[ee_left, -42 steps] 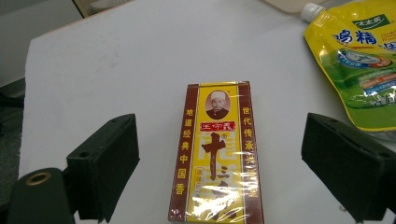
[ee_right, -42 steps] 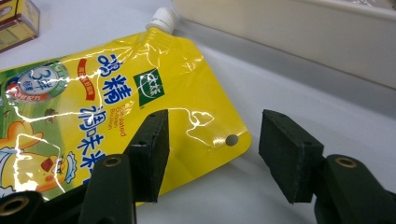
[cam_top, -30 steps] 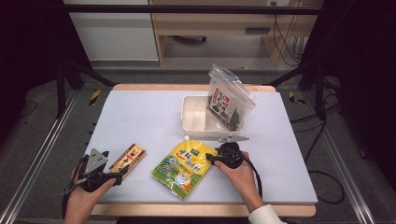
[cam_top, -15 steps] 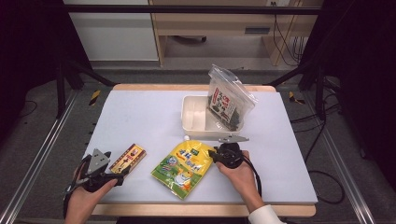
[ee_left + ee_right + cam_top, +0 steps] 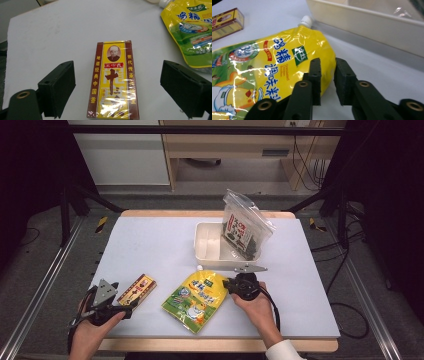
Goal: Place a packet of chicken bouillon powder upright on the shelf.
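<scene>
Yellow pouch (image 5: 272, 65) edge sits pinched in the low, level right gripper (image 5: 327, 75).

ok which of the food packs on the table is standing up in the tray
The clear seaweed bag, leaning upright in the white tray. The yellow spouted pouch and the brown-and-yellow box both lie flat on the table.

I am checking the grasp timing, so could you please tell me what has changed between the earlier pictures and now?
The right tool has just been closing its jaws on the edge of the glossy yellow spouted pouch, which lies between them; whether the pads fully pinch it is unclear. The left tool stays open around the brown-and-yellow wrapped box. Both hands, the white tray and the clear zip bag have not shifted.
</scene>
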Tool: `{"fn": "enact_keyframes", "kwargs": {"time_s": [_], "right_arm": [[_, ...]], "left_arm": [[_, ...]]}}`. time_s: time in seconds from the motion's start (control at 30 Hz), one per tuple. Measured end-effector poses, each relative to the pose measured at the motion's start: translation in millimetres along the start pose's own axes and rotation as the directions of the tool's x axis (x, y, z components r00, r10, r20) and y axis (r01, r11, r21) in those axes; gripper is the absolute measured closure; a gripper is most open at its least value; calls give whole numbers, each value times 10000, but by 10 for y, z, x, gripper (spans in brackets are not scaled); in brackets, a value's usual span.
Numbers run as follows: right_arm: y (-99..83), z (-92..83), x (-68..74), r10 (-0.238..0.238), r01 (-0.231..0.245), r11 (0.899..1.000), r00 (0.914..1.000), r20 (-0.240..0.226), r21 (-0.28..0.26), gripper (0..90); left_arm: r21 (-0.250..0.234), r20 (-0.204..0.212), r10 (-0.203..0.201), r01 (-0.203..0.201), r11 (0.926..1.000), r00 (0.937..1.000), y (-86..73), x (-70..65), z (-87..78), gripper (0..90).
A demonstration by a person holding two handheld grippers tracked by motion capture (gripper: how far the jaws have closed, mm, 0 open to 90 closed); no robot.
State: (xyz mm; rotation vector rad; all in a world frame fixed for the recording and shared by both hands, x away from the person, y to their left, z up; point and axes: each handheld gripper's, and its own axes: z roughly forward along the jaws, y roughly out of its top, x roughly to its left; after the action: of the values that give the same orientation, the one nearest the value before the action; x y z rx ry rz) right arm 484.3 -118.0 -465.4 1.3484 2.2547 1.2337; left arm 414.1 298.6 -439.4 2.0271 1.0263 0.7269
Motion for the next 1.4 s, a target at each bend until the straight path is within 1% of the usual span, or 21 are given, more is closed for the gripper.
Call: {"fn": "enact_keyframes", "kwargs": {"time_s": [0.1,0.2,0.33,0.5,0.57,0.63,0.7,0.73,0.83,0.93,1.0,1.03,1.1,1.13,1.17,1.2,1.23,1.27,1.33,1.37,1.4], "right_arm": [[-13,46,27,-264,261,9992,9996,106,315,805],[-2,43,50,-170,172,9993,9998,-53,345,899],[14,19,62,-308,309,9994,9995,-99,160,900],[66,-70,69,-213,212,9998,9990,-393,-28,900],[118,-126,83,-425,424,9991,9977,-529,-41,900],[184,-188,86,-553,541,9984,9954,-782,-183,900],[266,-238,89,-670,646,9975,9933,-945,-275,900],[375,-280,83,-994,963,9948,9886,-1131,-323,900],[481,-317,81,-1289,1248,9914,9832,-1293,-389,900],[638,-381,88,-1575,1529,9874,9753,-1551,-416,900],[758,-428,107,-1921,1878,9814,9661,-1726,-407,900],[887,-479,134,-2302,2276,9731,9549,-1875,-357,900],[978,-513,166,-2603,2577,9654,9458,-1944,-387,900],[1027,-534,189,-2743,2718,9615,9413,-1968,-400,900],[1071,-552,206,-2849,2829,9583,9357,-2078,-400,900],[1071,-552,206,-2849,2829,9583,9357,-2078,-400,900],[1148,-577,244,-3083,3076,9508,9265,-2159,-375,900],[1148,-577,244,-3083,3076,9508,9265,-2159,-375,900],[1245,-612,301,-3430,3450,9381,9130,-2211,-304,900],[1245,-612,301,-3430,3450,9381,9130,-2211,-304,900],[1273,-625,320,-3542,3568,9337,9083,-2223,-300,900]], "left_arm": [[-6,2,-4,4,10000,10000,-1,0,-2,125],[-23,-12,23,-23,10000,10000,0,1,-5,125],[-31,25,89,-89,10000,10000,3,-16,-5,124],[-146,171,132,-130,9998,9998,20,-39,-22,125],[-211,281,9,-3,9998,9996,22,-30,-22,126],[-131,357,81,-76,9999,9993,36,-20,-20,127],[-110,453,152,-147,9998,9989,75,-13,-27,128],[-81,533,352,-348,9994,9980,156,-9,-44,129],[-202,699,457,-444,9988,9965,259,-11,-58,133],[-195,708,965,-954,9952,9928,439,-5,-70,135],[-242,924,1175,-1158,9930,9888,579,2,-80,135],[-229,1091,1356,-1339,9907,9847,685,-5,-84,135],[-223,1160,1466,-1450,9892,9824,744,-14,-87,134],[-157,1329,1807,-1802,9835,9745,860,-39,-88,134],[-157,1329,1807,-1802,9835,9745,860,-39,-88,134],[-143,1392,1969,-1969,9803,9705,918,-53,-88,134],[-194,1499,2337,-2334,9722,9607,1032,-85,-91,134],[-194,1499,2337,-2334,9722,9607,1032,-85,-91,134],[-205,1734,2618,-2623,9648,9494,1181,-142,-108,134],[-205,1734,2618,-2623,9648,9494,1181,-142,-108,134],[-216,1778,2770,-2777,9604,9443,1239,-160,-116,134]]}}
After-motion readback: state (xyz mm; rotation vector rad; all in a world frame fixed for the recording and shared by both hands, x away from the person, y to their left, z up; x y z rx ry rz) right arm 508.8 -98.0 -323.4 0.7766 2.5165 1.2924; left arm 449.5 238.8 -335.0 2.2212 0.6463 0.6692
